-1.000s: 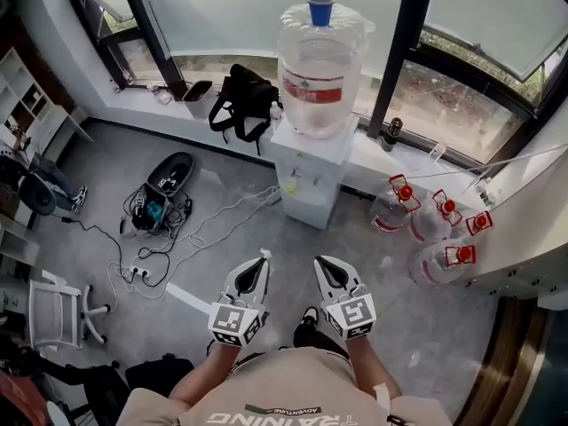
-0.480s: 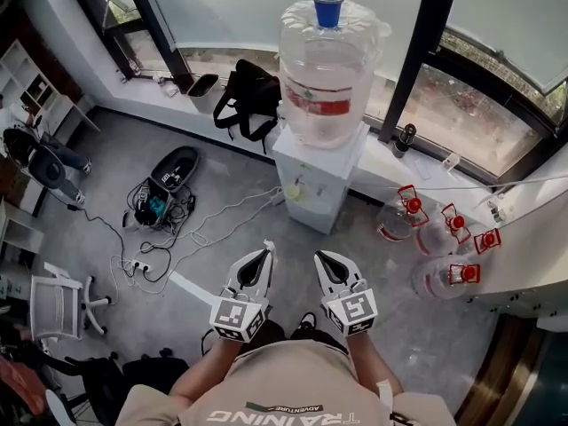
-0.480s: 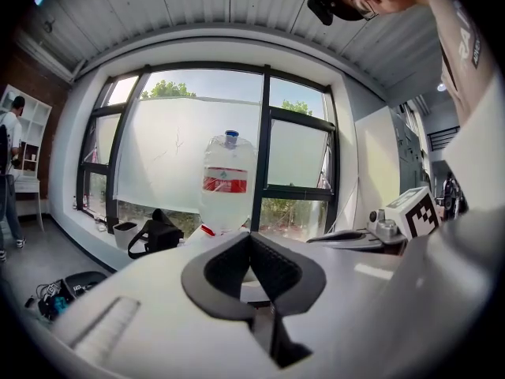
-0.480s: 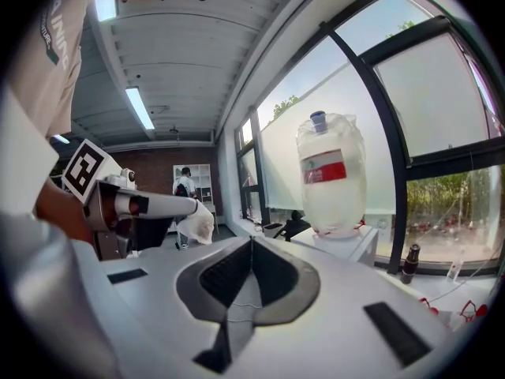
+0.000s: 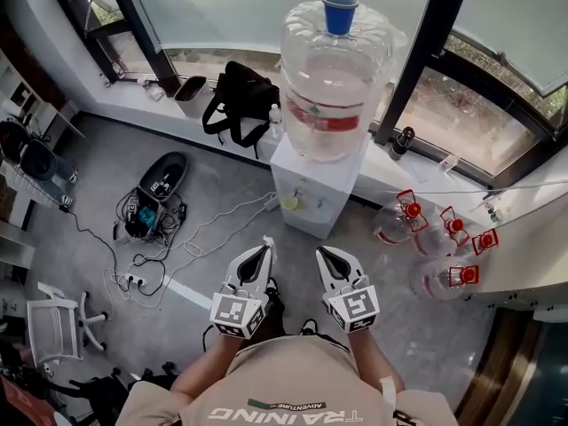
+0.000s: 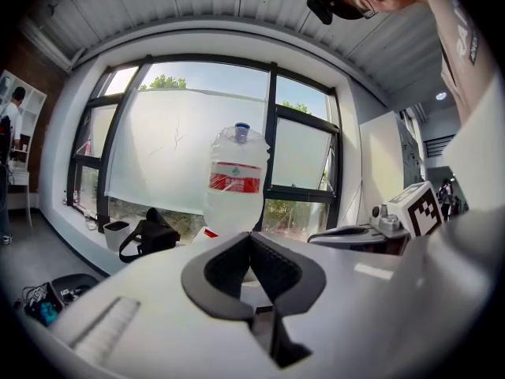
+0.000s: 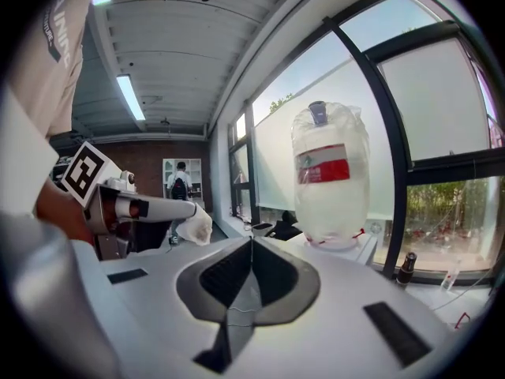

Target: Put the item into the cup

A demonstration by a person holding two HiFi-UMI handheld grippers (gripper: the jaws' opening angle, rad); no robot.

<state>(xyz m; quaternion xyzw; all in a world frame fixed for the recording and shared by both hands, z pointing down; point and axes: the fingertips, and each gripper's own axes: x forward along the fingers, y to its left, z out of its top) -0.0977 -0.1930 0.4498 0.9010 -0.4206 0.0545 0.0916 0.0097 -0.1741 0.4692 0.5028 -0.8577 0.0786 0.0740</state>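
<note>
Head view is showing the person closing on the jug [image 5: 333,78], which is looming larger than a second ago. The left gripper [image 5: 264,249] is pinching a white wad [image 7: 193,226] (crumpled paper, probably), while the right gripper [image 5: 322,255] is shut on nothing. The blue cup [image 5: 340,11] is sitting atop the jug, far ahead. The approach is likely still under way, with the drop yet to come.

Grey floor [image 5: 98,162] (cables [image 5: 151,264] strewn across it) below dark-framed windows [image 5: 484,96], white chair [image 5: 53,327] at left.
</note>
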